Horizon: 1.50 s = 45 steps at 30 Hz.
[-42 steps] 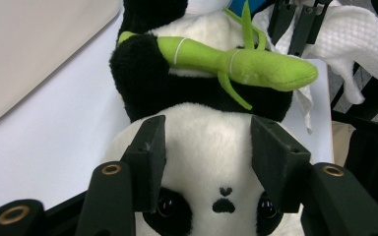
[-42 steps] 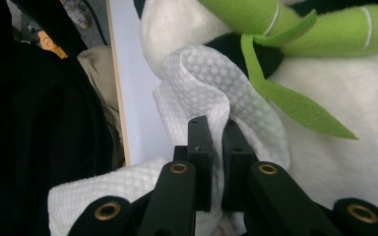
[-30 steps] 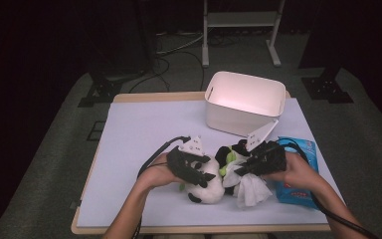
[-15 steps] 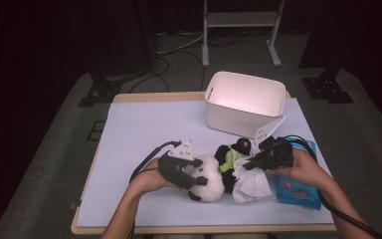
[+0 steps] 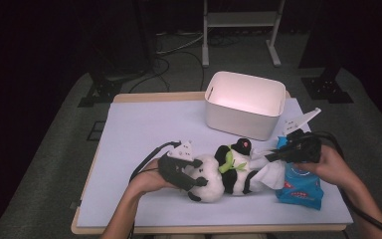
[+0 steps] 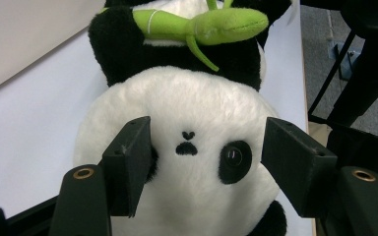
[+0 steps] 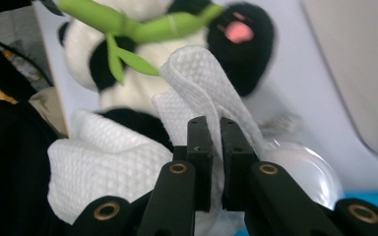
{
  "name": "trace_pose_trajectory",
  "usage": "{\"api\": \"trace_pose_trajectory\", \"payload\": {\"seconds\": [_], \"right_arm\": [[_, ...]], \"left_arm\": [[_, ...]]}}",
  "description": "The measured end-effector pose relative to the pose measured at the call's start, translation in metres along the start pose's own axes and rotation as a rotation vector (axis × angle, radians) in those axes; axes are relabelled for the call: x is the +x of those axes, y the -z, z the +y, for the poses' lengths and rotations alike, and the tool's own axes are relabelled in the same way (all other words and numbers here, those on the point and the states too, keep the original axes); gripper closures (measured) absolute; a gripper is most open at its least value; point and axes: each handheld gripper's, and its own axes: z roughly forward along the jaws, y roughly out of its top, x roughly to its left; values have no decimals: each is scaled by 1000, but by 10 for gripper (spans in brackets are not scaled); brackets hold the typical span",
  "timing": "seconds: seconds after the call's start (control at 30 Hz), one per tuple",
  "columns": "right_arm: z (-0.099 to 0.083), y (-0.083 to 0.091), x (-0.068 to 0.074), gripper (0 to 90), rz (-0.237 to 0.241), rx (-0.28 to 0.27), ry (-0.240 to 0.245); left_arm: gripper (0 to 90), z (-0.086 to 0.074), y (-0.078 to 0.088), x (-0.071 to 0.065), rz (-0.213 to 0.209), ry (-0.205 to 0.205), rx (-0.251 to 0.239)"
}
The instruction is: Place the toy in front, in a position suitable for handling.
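A black-and-white panda plush (image 5: 234,174) with a green bamboo sprig lies on the white table, head toward the left. My left gripper (image 5: 198,172) straddles its head (image 6: 197,108). Both pads touch the sides of the face. The jaws have just been opening a little, and the head stays between them. Over at the right, my right gripper (image 5: 273,158) is shut on a white textured wipe (image 7: 192,73). The wipe (image 5: 272,174) hangs against the panda's lower body, above a blue wipes packet (image 5: 301,186). In the right gripper view the jaws (image 7: 215,123) pinch a fold of the wipe.
A white plastic bin (image 5: 243,102) stands at the back right of the table (image 5: 144,124). Cables trail from both grippers. The table's front edge lies just below the panda. A metal stand and dark floor are beyond the table.
My right gripper has moved to the right with the wipe, away from the panda's middle and over the blue packet. The left hand has stayed on the panda's head.
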Motion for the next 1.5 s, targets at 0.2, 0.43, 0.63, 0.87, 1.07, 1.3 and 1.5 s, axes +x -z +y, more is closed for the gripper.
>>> {"api": "trace_pose_trajectory", "payload": {"seconds": [0.2, 0.43, 0.63, 0.87, 1.07, 1.3, 1.5], "right_arm": [[-25, 14, -17, 843, -39, 8, -84], [-56, 25, -35, 830, -96, 16, -166], [-79, 21, -45, 797, -136, 48, -214], [-83, 28, -41, 712, -136, -13, -215], [-77, 38, -37, 658, -133, -33, -208], [-67, 42, -38, 630, -126, -59, -193], [-52, 38, -37, 620, -95, -86, -167]], "left_arm": [[344, -1, 0, -1, -2, 3, -6], [319, 0, -1, -4, 4, -6, -1], [302, 0, -1, -5, -2, -11, 1], [284, 0, -1, -5, -4, -9, 0], [264, 1, 0, -5, -2, -14, 5], [253, 1, 4, -5, 2, -11, -7], [250, 0, 9, -4, 5, -8, -17]]}}
